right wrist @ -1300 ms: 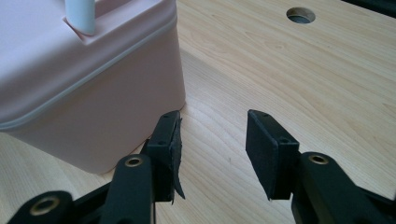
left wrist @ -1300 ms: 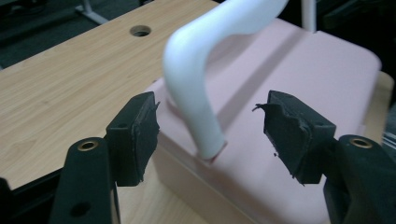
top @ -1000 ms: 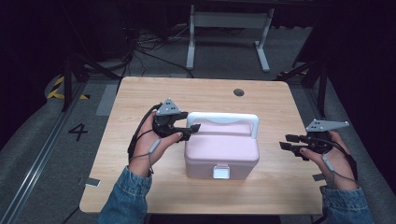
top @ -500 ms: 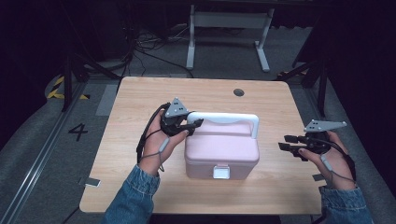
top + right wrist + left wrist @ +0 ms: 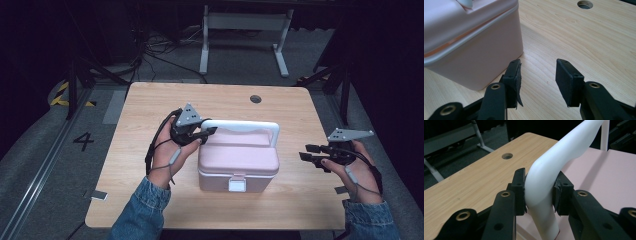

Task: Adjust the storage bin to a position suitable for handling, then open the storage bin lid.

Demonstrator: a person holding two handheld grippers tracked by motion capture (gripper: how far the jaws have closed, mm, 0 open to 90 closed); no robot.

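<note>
Near the middle of the table (image 5: 150,200) sits the pink box (image 5: 239,162) – the left gripper (image 5: 539,191) has just closed its fingers (image 5: 520,192) on the white handle (image 5: 242,126), ready to lift – while the right gripper (image 5: 537,80) waits half open, holding nothing, at the right edge.

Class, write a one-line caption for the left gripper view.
Left gripper shut on the white handle of a pink box.

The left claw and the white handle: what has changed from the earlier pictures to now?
The left claw moved in and has just closed its jaws on the white handle at its left bend. The pink box and the open right claw stayed in place.
</note>
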